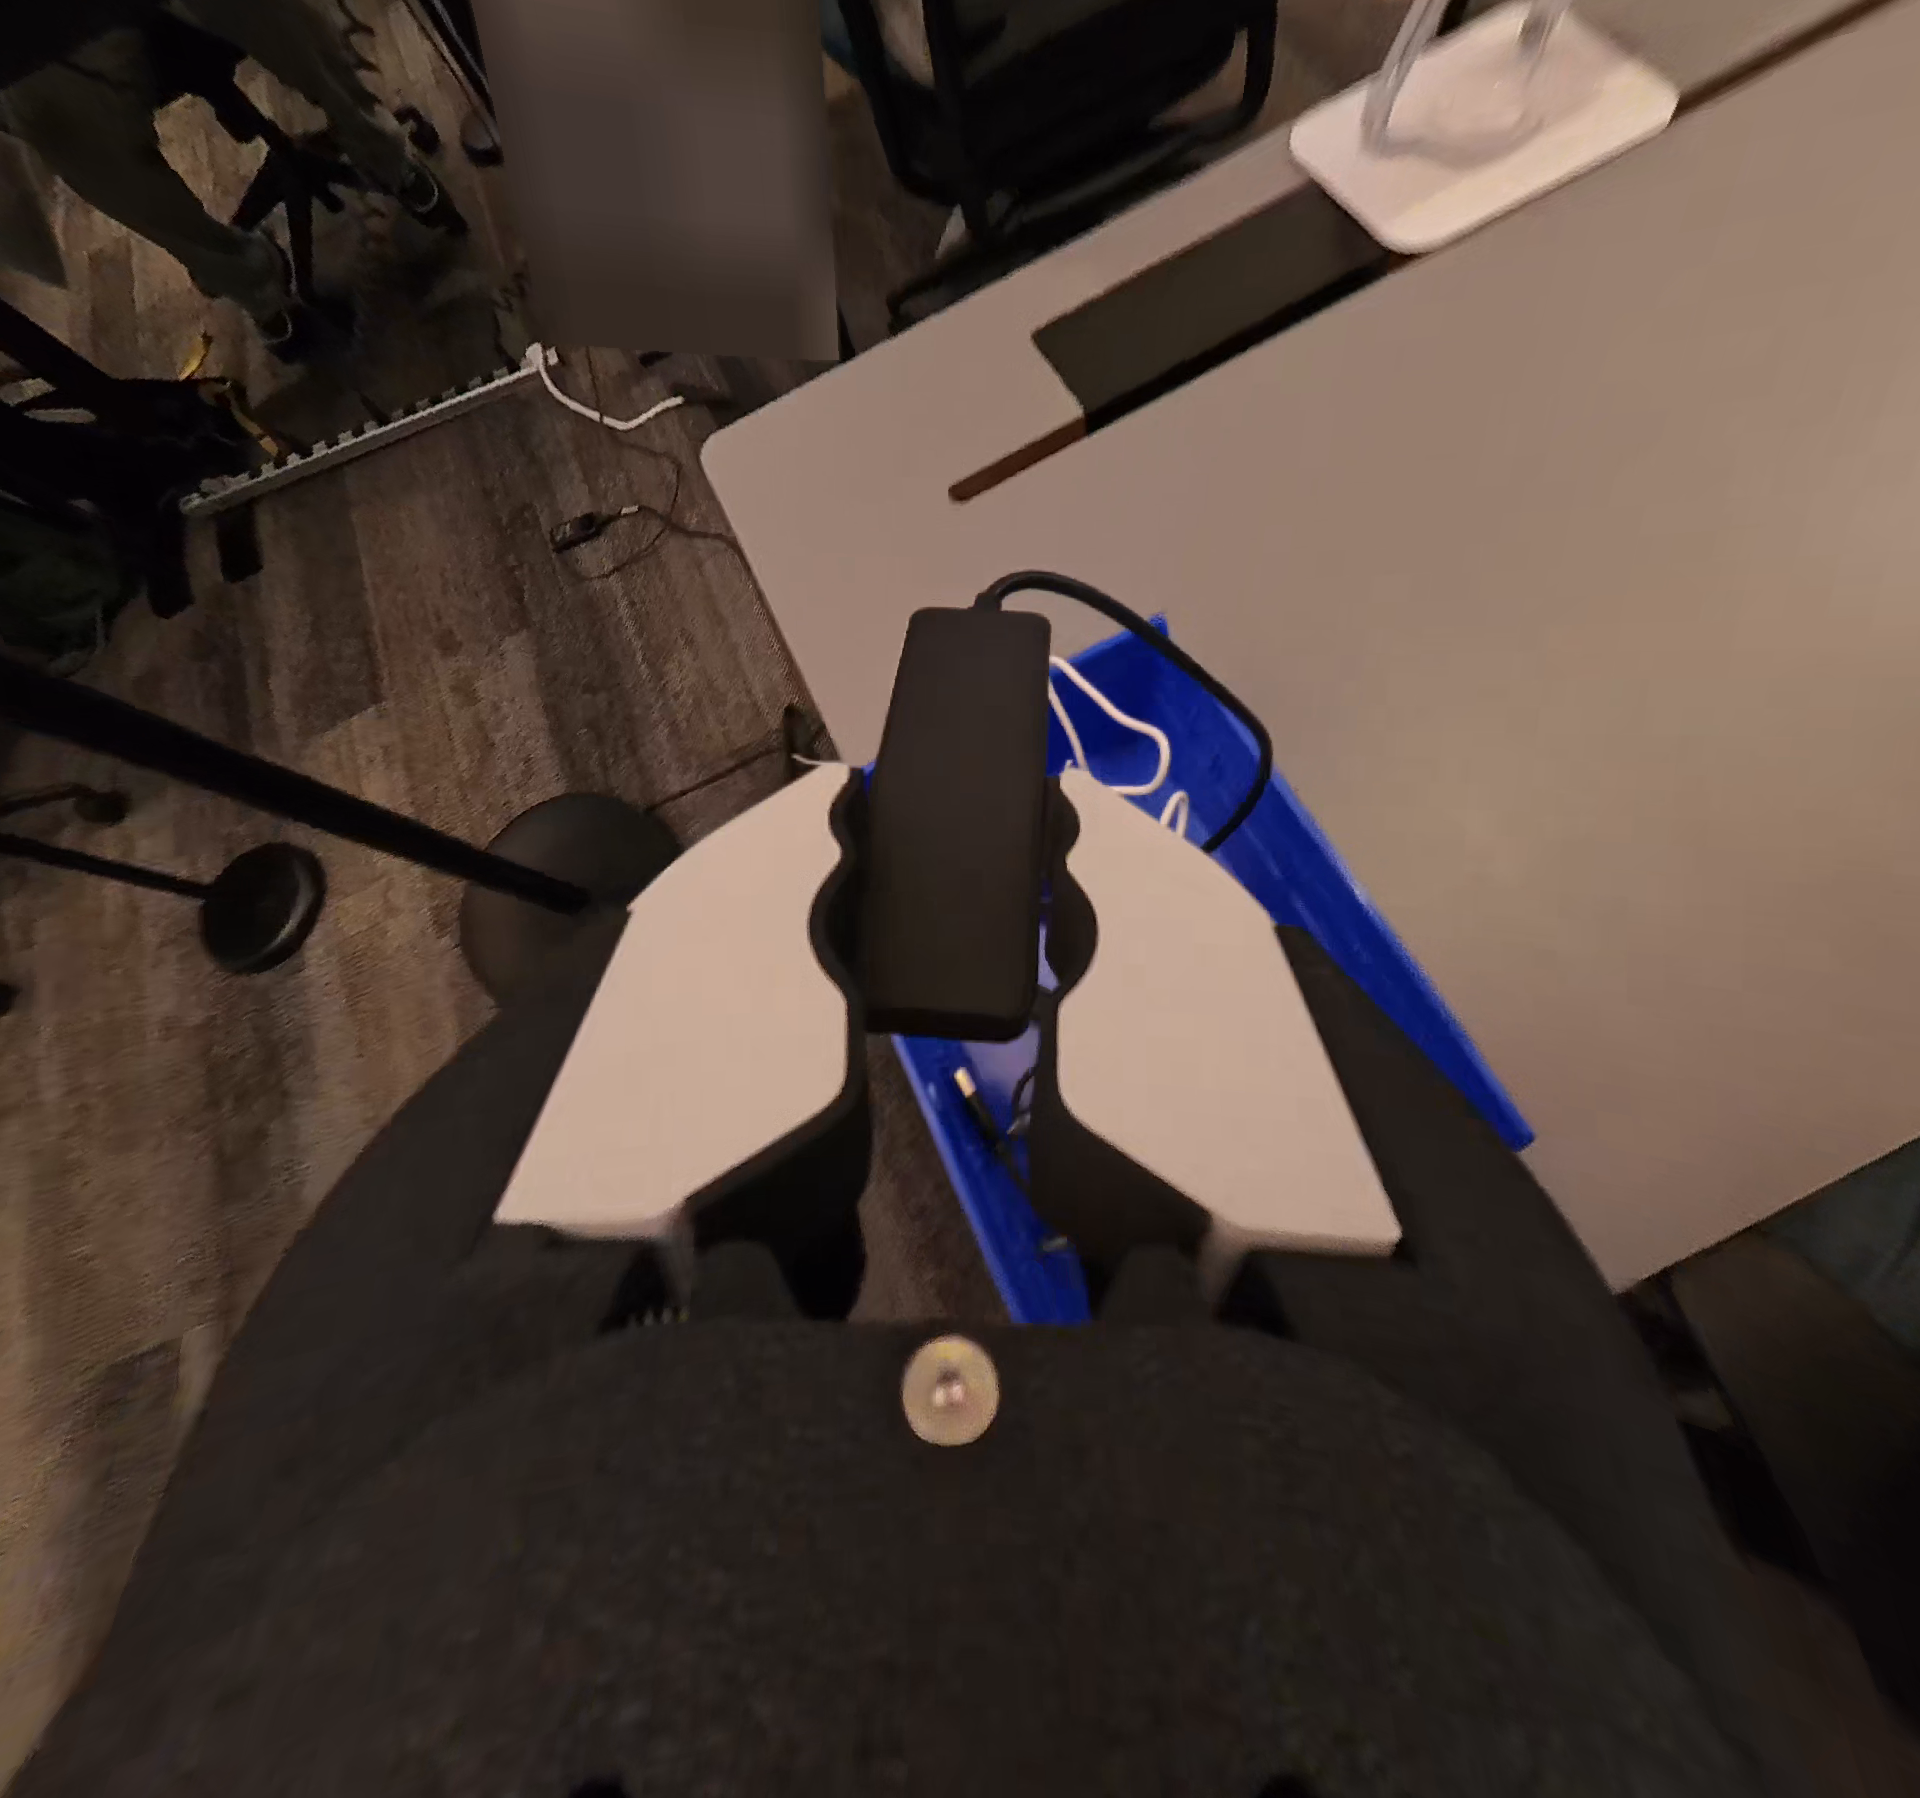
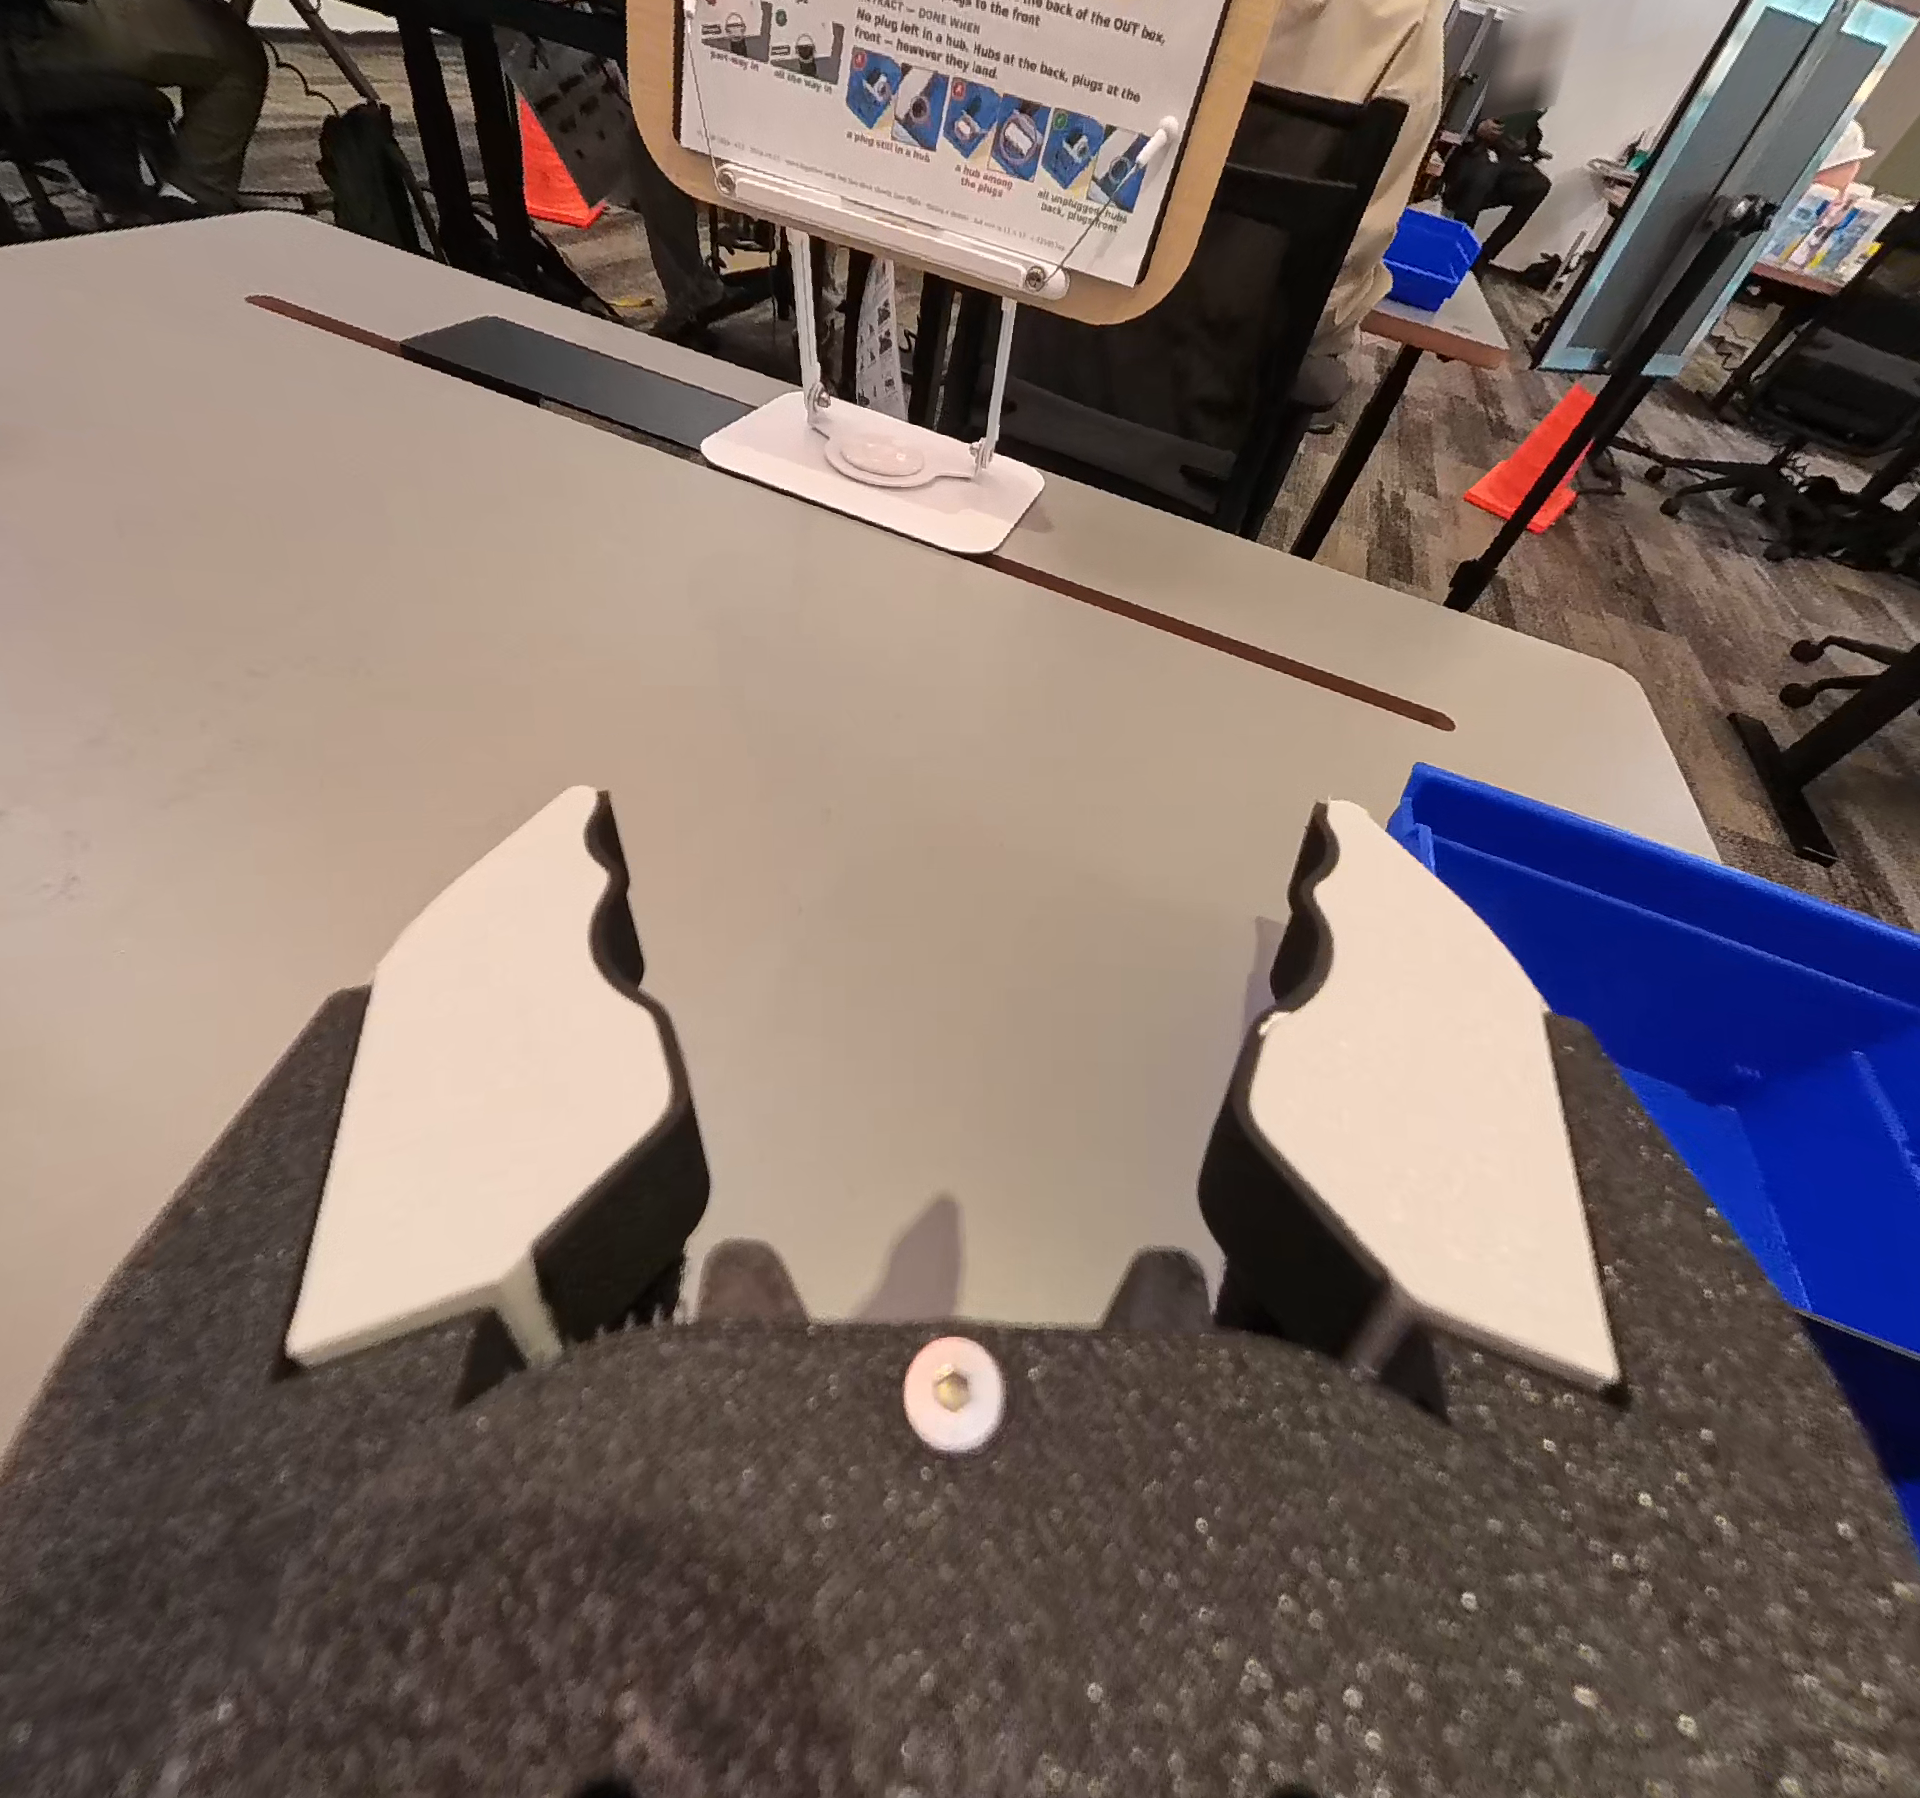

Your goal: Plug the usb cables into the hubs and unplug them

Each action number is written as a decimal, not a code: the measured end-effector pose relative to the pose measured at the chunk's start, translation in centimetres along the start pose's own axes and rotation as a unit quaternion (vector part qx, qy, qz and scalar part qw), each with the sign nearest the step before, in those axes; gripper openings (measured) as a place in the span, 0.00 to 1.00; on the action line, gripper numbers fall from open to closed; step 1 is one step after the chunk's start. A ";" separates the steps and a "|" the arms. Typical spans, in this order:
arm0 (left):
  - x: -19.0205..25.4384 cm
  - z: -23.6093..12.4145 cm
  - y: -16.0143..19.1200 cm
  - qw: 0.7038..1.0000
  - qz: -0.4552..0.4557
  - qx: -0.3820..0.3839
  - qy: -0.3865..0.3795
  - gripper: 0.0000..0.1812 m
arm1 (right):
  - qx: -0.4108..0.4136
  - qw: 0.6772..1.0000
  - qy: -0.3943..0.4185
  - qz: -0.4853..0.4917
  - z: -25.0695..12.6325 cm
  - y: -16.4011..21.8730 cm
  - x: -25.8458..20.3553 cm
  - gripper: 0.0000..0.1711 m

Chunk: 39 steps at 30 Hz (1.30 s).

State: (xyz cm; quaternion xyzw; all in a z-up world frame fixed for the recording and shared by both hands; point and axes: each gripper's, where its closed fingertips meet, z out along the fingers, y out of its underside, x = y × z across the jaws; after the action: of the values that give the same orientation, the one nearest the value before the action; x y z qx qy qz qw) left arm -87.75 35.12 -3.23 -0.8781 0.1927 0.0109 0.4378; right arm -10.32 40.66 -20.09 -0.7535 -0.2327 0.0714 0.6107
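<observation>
Early stage: left gripper (image 1: 951,875) clamped on black hub (image 1: 958,818), held above blue bin (image 1: 1351,917) at five o'clock. Right gripper (image 2: 956,927) spread, empty. No plugging visible yet.

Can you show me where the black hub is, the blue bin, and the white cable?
black hub (image 1: 956,813): left wrist view, middle of its flat top, between the left tongs.
blue bin (image 1: 1340,927): left wrist view, on its right wall.
white cable (image 1: 1127,735): left wrist view, on its loop inside the bin.
</observation>
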 end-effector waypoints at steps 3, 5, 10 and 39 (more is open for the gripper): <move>-0.7 0.3 0.8 0.997 -0.057 0.047 0.004 0.17 | 0.000 1.000 -0.001 0.002 0.0 0.2 0.0 0.70; -0.8 1.6 3.5 0.994 -0.100 0.045 0.013 0.17 | -0.001 1.000 -0.002 0.005 0.0 0.5 -0.1 0.70; -0.5 3.2 8.9 0.984 -0.163 0.060 0.035 0.17 | -0.009 1.000 -0.003 0.003 0.0 0.7 0.1 0.70; 4.8 10.2 11.0 0.985 -0.133 -0.105 0.046 0.04 | -0.011 1.000 -0.016 -0.017 0.3 -0.4 -1.6 0.71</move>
State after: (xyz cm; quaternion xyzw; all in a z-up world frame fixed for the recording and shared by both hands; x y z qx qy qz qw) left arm -85.64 35.44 -18.84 -0.9366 0.0921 -0.0670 0.3314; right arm -11.93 40.24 -20.06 -0.7552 -0.2558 0.0705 0.5994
